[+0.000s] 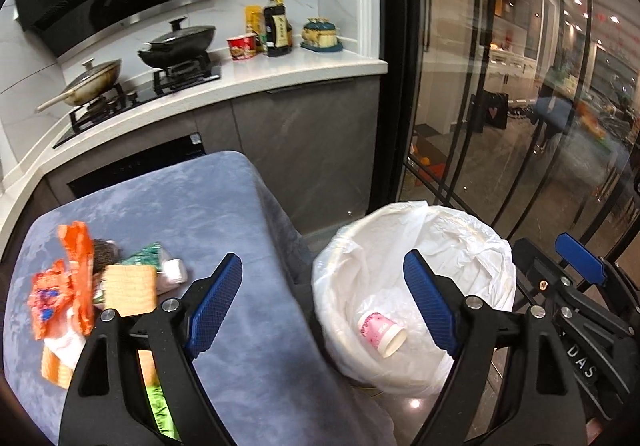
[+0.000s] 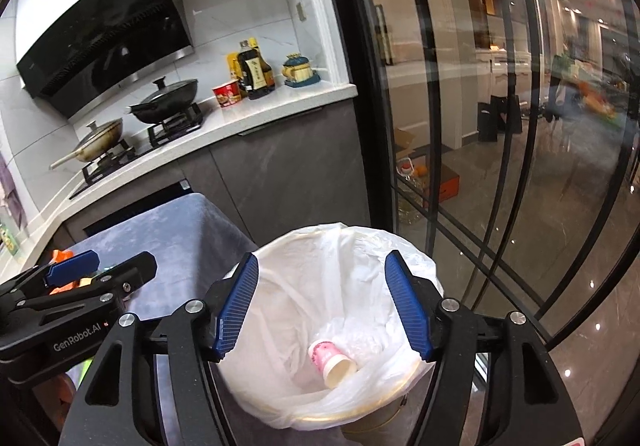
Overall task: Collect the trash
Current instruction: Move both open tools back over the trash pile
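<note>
Both grippers hang with jaws spread wide and nothing between them. The right gripper [image 2: 322,300] is above the bin [image 2: 280,398], whose white liner drapes over the rim and hides most of the wall; only a tan strip of the bin's side shows at the bottom of the right wrist view. A pink-and-white paper cup [image 2: 332,360] lies on its side at the bottom of the liner, mouth toward the camera. The left gripper [image 1: 322,296] hovers over the gap between the bin and the bench [image 1: 224,214], which is covered in blue-grey cloth reaching down its sides, so its legs cannot be seen. On the bench's left part sits the trash pile [image 1: 104,286]: a crumpled orange wrapper [image 1: 68,278], a tan cracker-like square [image 1: 130,288], a green packet [image 1: 146,254] and a small white piece [image 1: 174,270], overlapping so that their outlines are hard to separate. The left gripper's own body covers the pile's near edge, including a green strip with lettering too cut off to read. In the right wrist view the left gripper hides nearly all of the pile. Behind, a counter carries two lidded pans [image 1: 176,42] on a hob, a red tub [image 1: 242,46] and bottles [image 1: 276,26]. The glass door [image 1: 500,86] at right shows a blurred room beyond.
</note>
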Demonstrator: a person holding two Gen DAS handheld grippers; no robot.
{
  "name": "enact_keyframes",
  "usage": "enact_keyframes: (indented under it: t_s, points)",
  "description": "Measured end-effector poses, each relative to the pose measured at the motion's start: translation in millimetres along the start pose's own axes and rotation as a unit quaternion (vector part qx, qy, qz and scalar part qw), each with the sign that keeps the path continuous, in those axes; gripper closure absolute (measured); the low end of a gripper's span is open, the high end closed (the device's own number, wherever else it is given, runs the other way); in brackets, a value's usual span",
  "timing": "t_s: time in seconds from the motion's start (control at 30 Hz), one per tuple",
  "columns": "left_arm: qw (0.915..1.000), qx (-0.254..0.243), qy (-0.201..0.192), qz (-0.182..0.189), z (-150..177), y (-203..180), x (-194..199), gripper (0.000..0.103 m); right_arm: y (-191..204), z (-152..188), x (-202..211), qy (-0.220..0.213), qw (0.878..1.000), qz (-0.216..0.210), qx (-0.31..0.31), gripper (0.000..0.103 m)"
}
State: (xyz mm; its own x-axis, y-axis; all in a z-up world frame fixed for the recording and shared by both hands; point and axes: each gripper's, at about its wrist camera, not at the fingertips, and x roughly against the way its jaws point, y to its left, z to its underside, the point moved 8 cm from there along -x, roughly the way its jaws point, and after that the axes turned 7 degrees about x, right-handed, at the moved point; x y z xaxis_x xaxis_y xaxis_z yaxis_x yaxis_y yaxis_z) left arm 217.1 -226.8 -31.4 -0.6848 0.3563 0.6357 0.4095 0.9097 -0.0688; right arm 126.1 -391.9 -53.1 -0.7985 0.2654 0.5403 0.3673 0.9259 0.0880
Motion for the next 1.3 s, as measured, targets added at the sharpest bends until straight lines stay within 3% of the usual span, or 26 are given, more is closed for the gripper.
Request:
enact_keyframes:
  t_s: [0.67,1.3]
  points:
    - [0.9943,0.081,-0.037,-0.060,6.0,143.6,83.3,0.021,140.4,0.2,50.6,-0.016,0.995,-0.069,0.064,0.035]
    - [0.9824,0.140,0.000,-0.123,46.6,276.7,103.1,0.017,241.7,21.8,47.9,0.020,0.989,-0.113,0.097,0.035]
